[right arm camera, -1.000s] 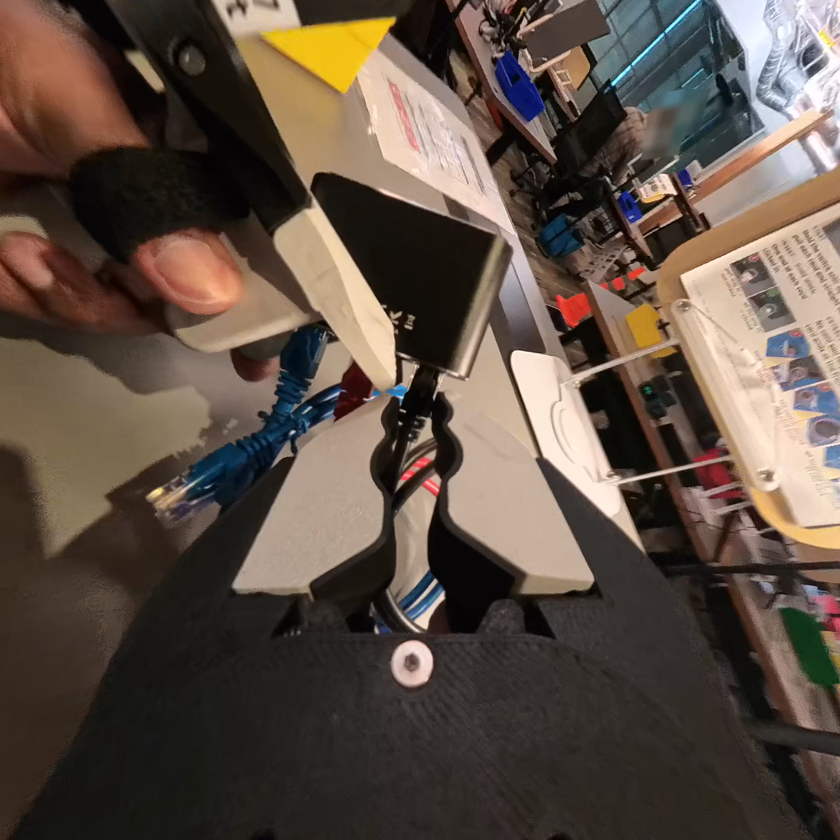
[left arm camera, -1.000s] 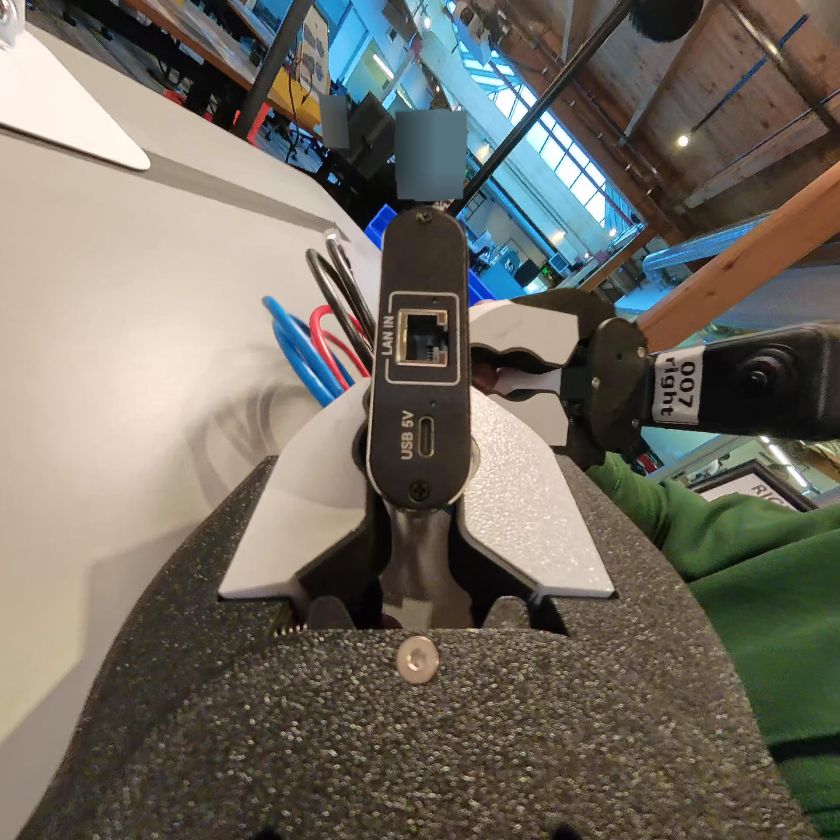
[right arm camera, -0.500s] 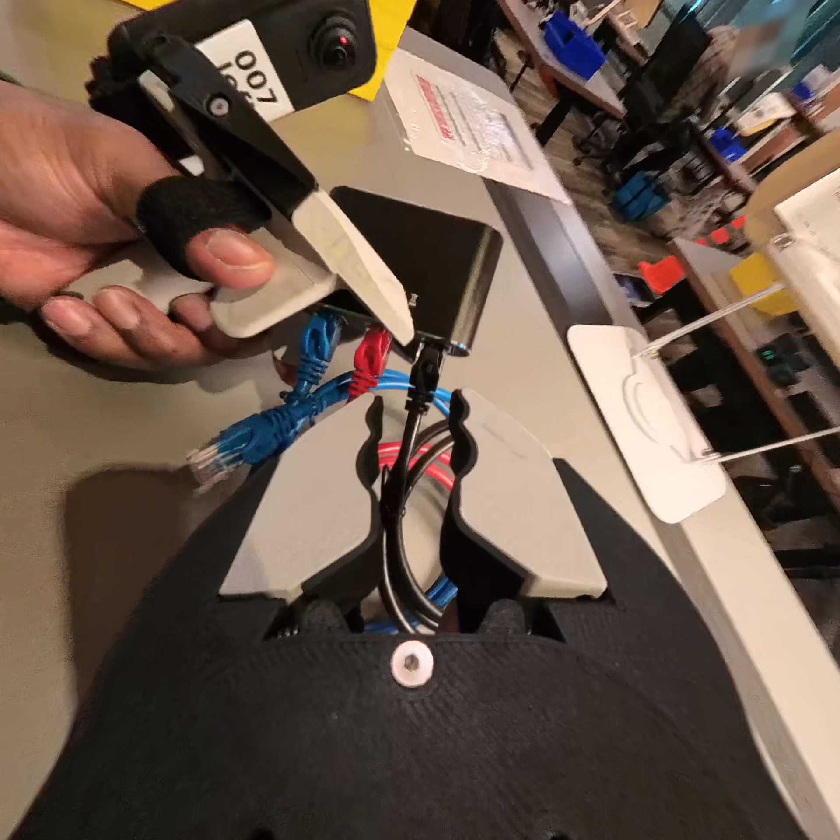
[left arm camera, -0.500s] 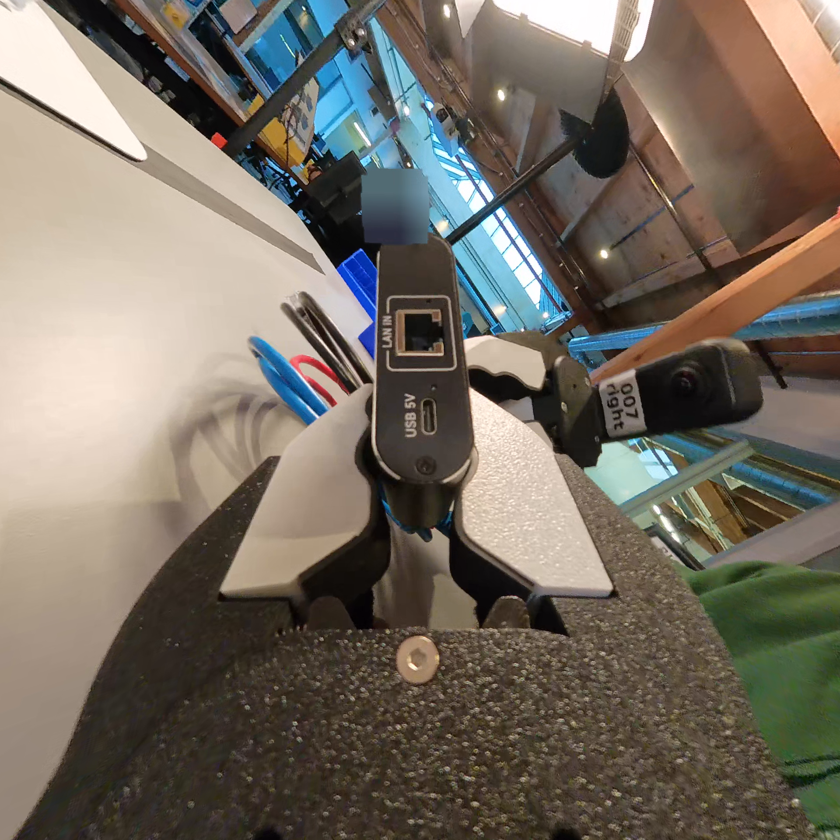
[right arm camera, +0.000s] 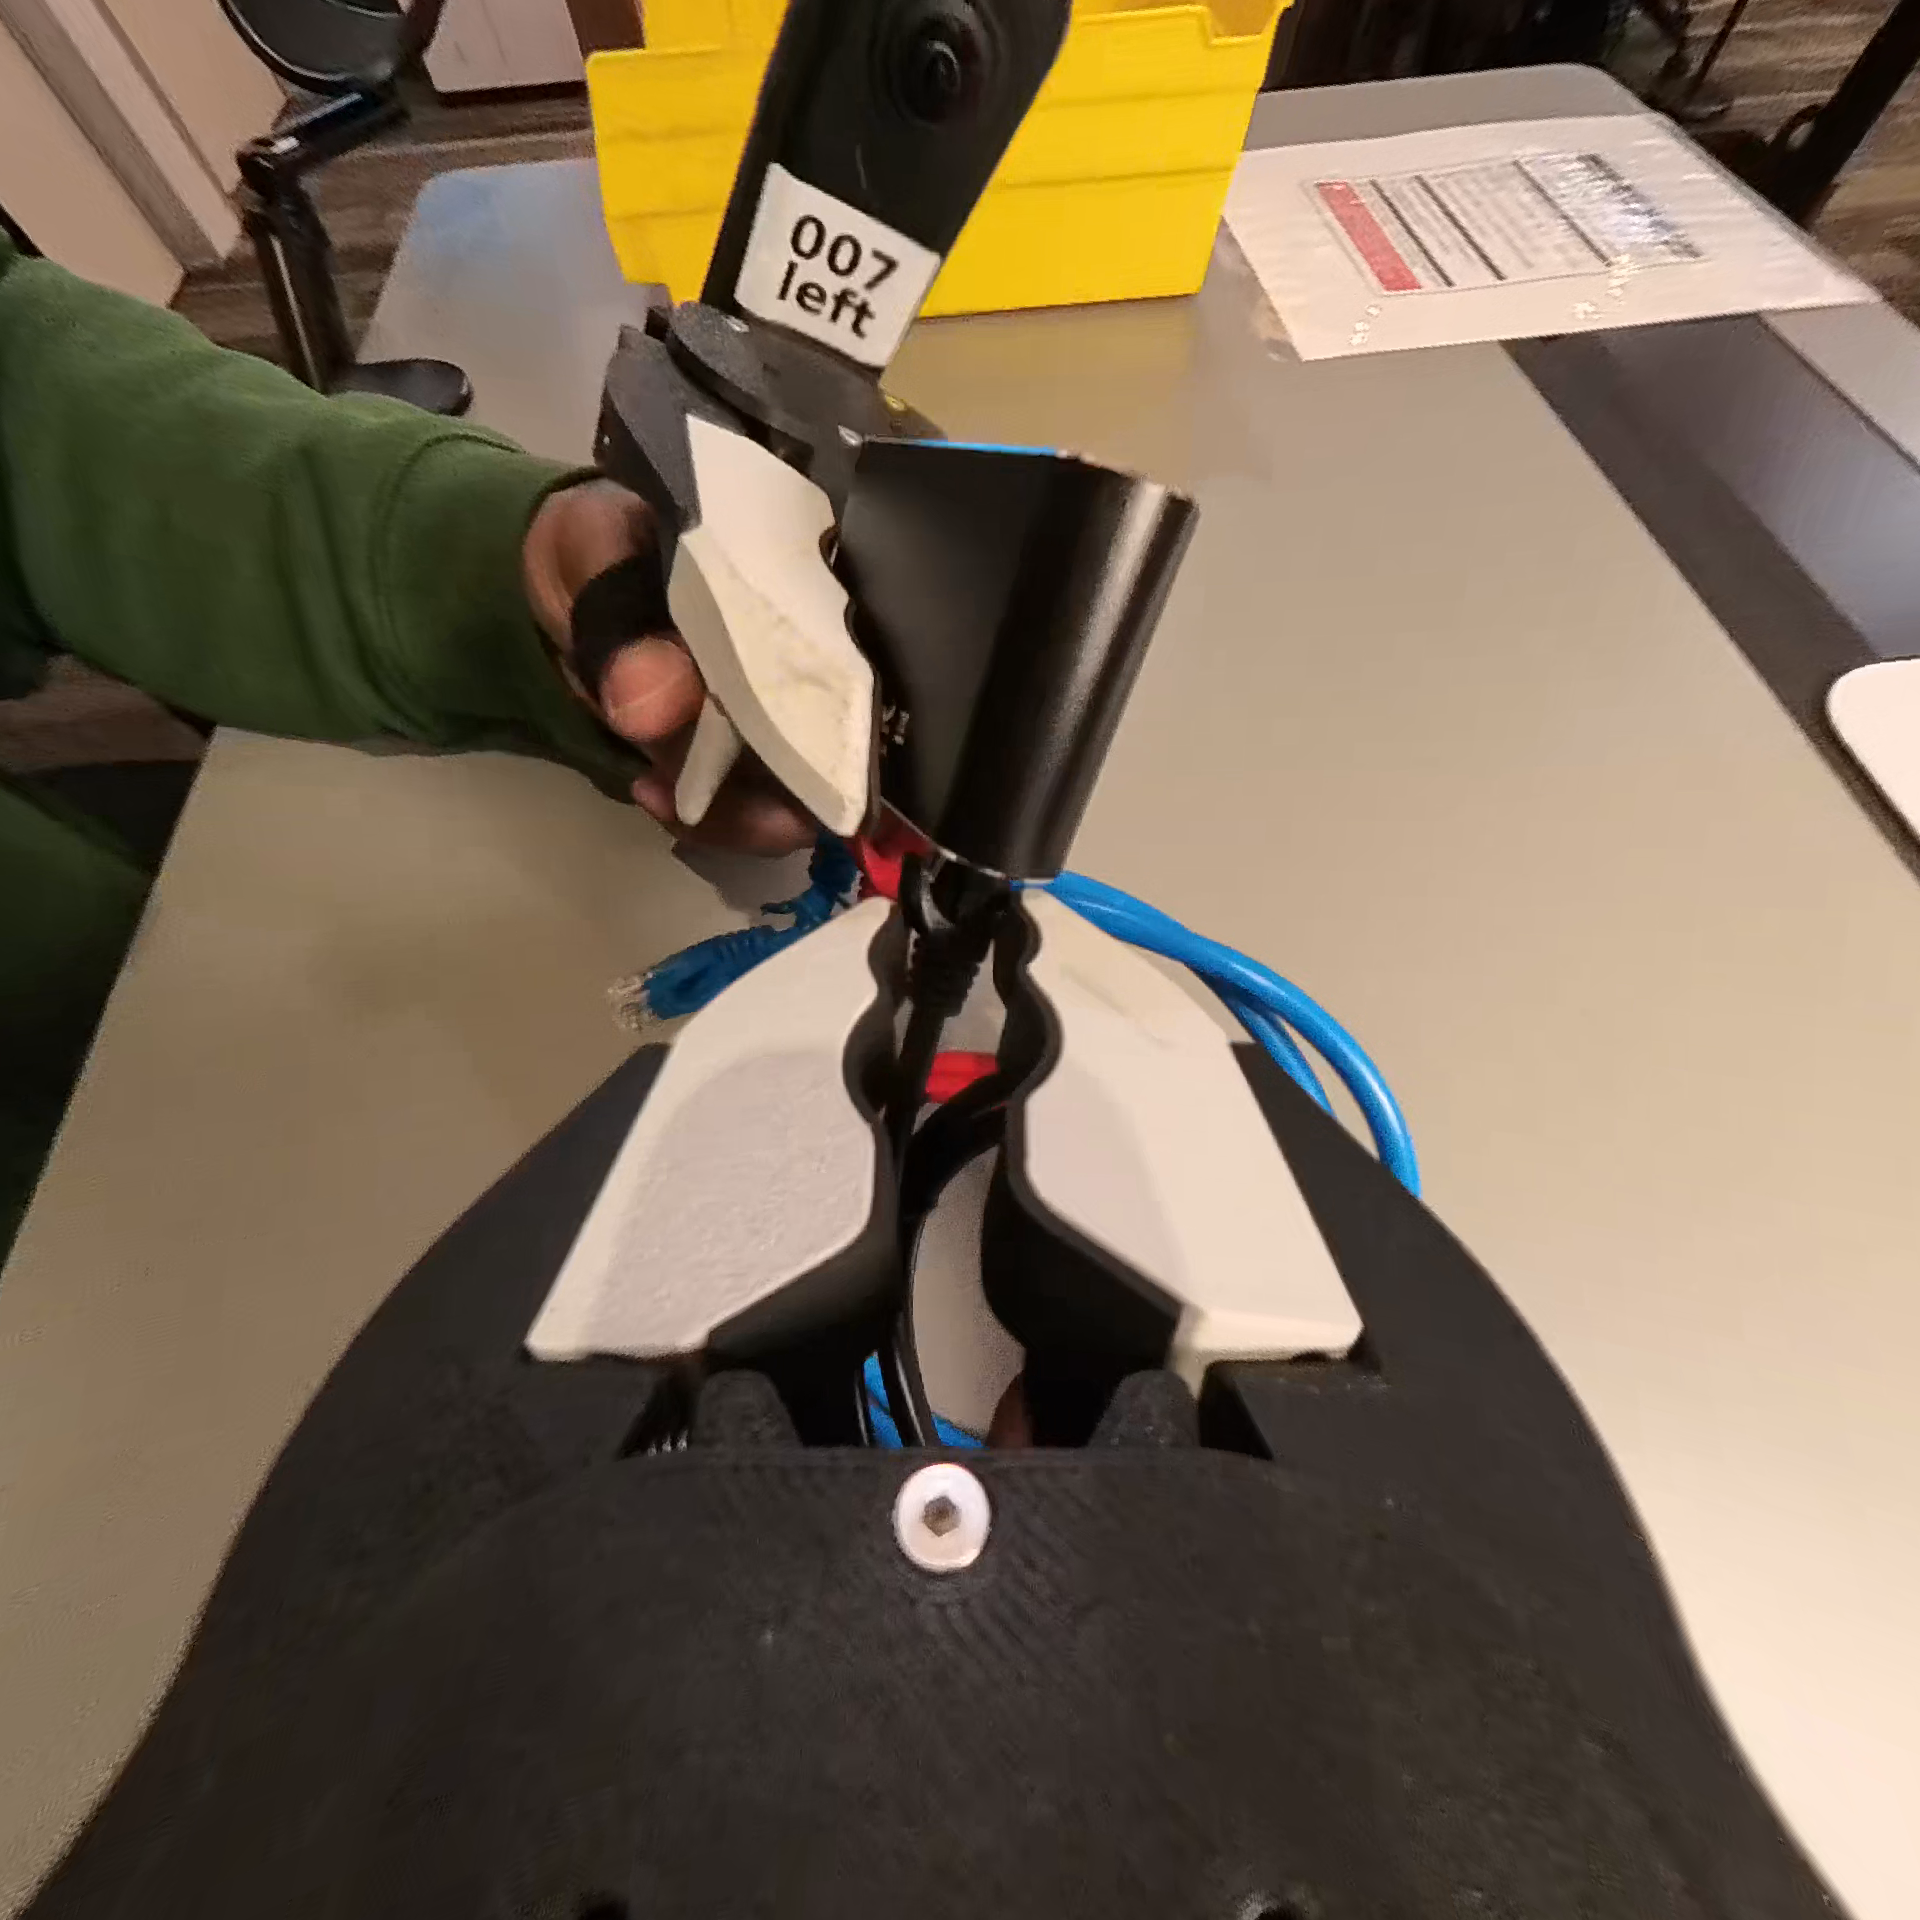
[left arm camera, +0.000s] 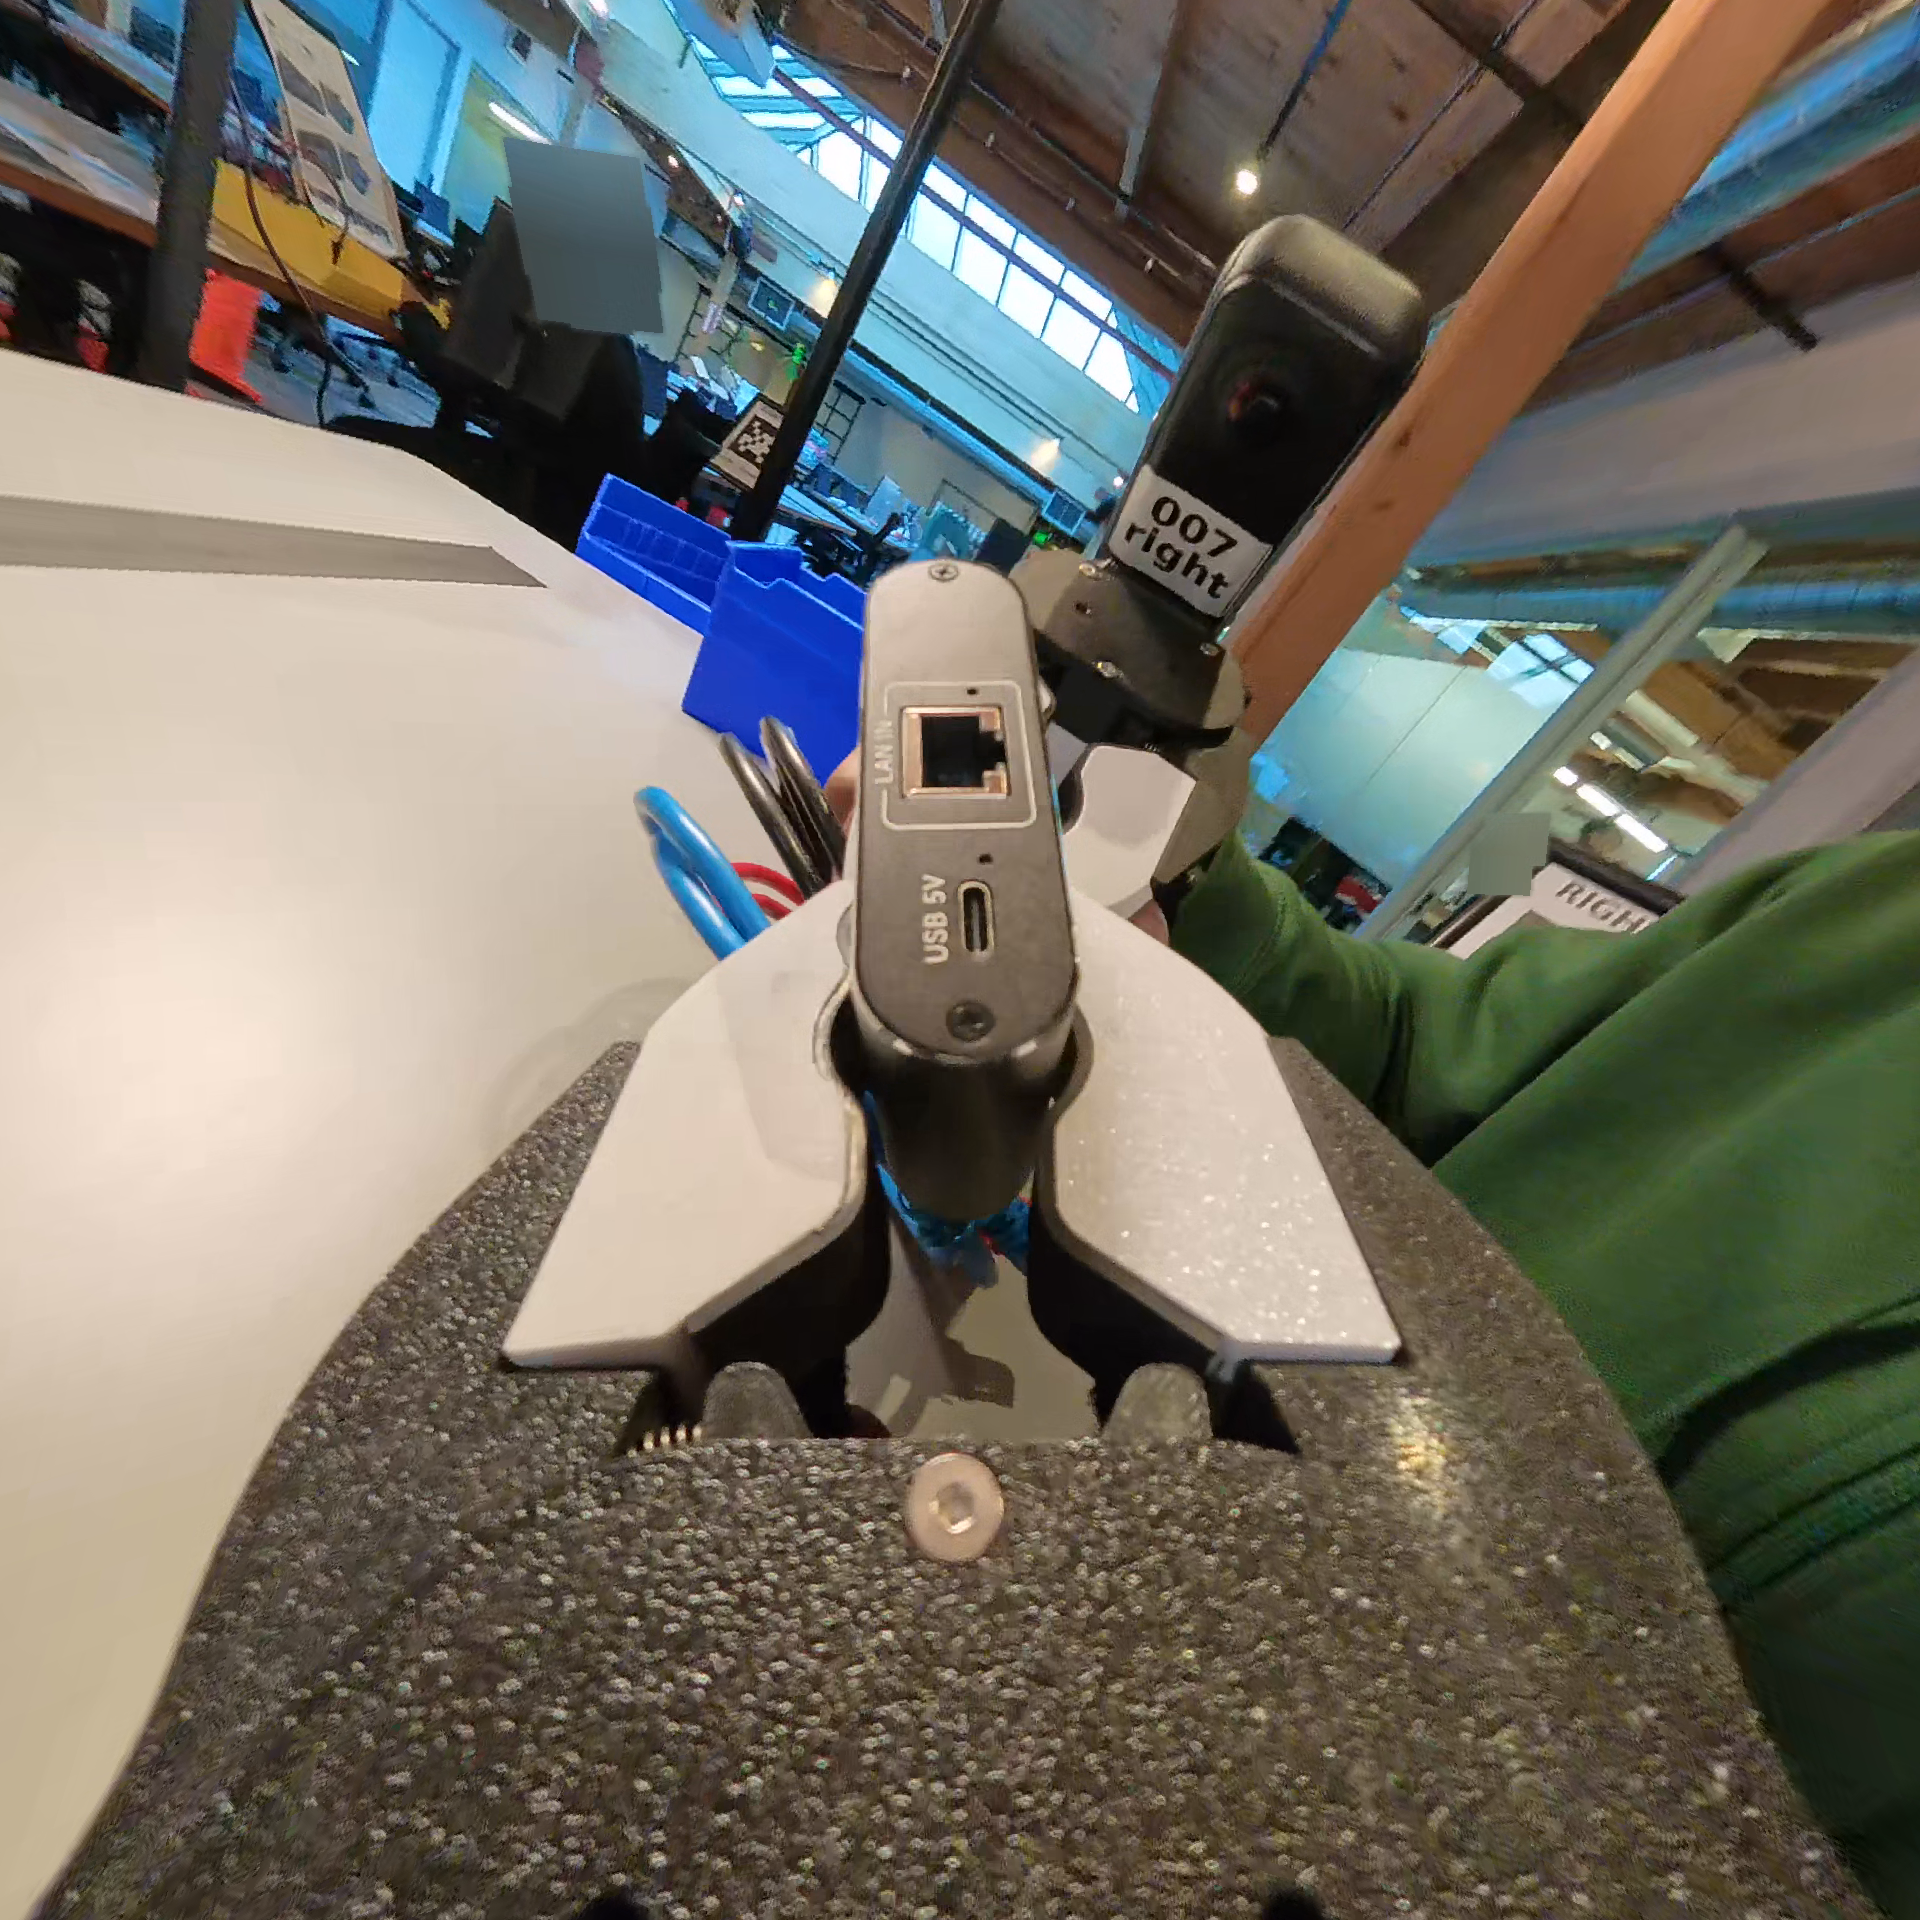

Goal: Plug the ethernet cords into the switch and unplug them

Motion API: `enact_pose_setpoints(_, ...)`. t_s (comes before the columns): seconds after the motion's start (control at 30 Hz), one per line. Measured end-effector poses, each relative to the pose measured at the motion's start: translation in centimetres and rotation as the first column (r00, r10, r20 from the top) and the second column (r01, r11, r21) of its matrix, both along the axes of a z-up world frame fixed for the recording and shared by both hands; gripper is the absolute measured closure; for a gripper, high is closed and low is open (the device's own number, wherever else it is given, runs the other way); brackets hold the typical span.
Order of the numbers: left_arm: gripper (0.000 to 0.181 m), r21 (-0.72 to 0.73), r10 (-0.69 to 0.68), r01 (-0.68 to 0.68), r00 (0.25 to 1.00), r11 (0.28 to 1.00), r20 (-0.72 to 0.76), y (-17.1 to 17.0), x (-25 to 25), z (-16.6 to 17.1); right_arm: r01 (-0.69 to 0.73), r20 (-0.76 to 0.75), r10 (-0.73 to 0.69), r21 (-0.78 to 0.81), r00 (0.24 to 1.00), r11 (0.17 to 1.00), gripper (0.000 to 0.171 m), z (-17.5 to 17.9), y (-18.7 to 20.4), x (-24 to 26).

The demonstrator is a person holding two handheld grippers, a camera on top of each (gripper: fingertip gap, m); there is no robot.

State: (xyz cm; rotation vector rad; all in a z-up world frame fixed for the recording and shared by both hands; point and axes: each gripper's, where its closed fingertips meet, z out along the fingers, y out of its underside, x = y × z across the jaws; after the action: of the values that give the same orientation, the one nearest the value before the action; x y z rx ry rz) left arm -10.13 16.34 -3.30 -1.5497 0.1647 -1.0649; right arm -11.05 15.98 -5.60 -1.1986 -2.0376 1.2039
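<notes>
My left gripper (left arm camera: 958, 1003) is shut on the black switch (left arm camera: 961, 831) and holds it above the table, its end face with one empty port toward the camera. In the right wrist view the switch (right arm camera: 1008, 644) stands upright in the left gripper's white fingers (right arm camera: 779, 644). A black cord (right arm camera: 940, 977) and a red cord (right arm camera: 883, 862) are plugged into its lower edge. My right gripper (right arm camera: 951, 935) is shut on the black cord just below its plug. A blue cord (right arm camera: 1299, 1029) loops to the right. A loose blue plug (right arm camera: 675, 987) hangs at the left.
A grey table (right arm camera: 1455, 831) lies underneath. A yellow bin (right arm camera: 1091, 135) and a laminated sheet (right arm camera: 1507, 229) lie at its far end, and a white base (right arm camera: 1881, 748) at the right edge. A hand in a green sleeve (right arm camera: 260, 582) holds the left gripper. Blue bins (left arm camera: 769, 634) stand beyond the table. Both grippers' tips are close together, under 4 cm apart. The white base (right arm camera: 1881, 748) is about 35 cm from both grippers' fingertips.
The switch has swung from tilted to upright as both grippers turned. My right gripper opened around the black cord half a second ago and has shut on it again.
</notes>
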Motion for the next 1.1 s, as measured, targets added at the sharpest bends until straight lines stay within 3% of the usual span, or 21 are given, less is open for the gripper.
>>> enact_pose_setpoints(0.03,0.153,0.012,0.005,-0.005,1.0,1.0,-0.025,0.0,0.0,0.0,0.0,-0.008,0.0,0.019,1.0,1.0,0.156,0.0,0.0,-0.1)
enact_pose_setpoints(0.1,0.149,0.039,0.025,-0.023,0.998,0.999,-0.056,-0.1,-0.3,0.4,0.01,-0.028,-0.009,0.05,1.0,0.999,0.156,0.2,0.1,-0.2)
enact_pose_setpoints(0.3,0.109,0.053,0.138,-0.133,0.986,0.99,-0.094,0.1,-2.3,1.3,0.127,-0.108,-0.113,0.129,0.988,0.983,0.157,1.9,2.3,0.1)
enact_pose_setpoints(0.53,0.113,0.024,0.194,-0.193,0.973,0.981,-0.127,0.5,-3.1,0.6,0.393,-0.28,-0.341,0.155,0.897,0.906,0.156,8.9,8.8,5.0)
enact_pose_setpoints(0.67,0.118,0.016,0.179,-0.178,0.975,0.984,-0.13,0.6,-2.3,0.2,0.59,-0.371,-0.499,0.188,0.783,0.785,0.157,15.5,14.0,11.5)
enact_pose_setpoints(0.8,0.129,0.017,0.146,-0.145,0.979,0.989,-0.141,0.4,-1.3,-0.1,0.752,-0.363,-0.66,0.345,0.658,0.561,0.156,19.4,19.7,19.6)
enact_pose_setpoints(0.9,0.132,0.018,0.132,-0.131,0.981,0.991,-0.138,0.4,-0.9,-0.2,0.803,-0.302,-0.786,0.464,0.54,0.373,0.157,19.2,24.4,25.7)
enact_pose_setpoints(0.97,0.133,0.014,0.128,-0.127,0.982,0.992,-0.141,0.4,-0.6,-0.4,0.808,-0.23,-0.862,0.515,0.451,0.286,0.156,17.1,27.4,29.2)
enact_pose_setpoints(1.03,0.133,0.006,0.124,-0.124,0.981,0.992,-0.146,0.5,-0.5,-0.7,0.799,-0.116,-0.913,0.534,0.391,0.275,0.156,13.3,29.8,31.6)
enact_pose_setpoints(1.1,0.134,0.0,0.12,-0.121,0.982,0.993,-0.148,0.6,-0.3,-0.9,0.789,0.017,-0.928,0.521,0.372,0.326,0.156,8.7,31.4,32.7)
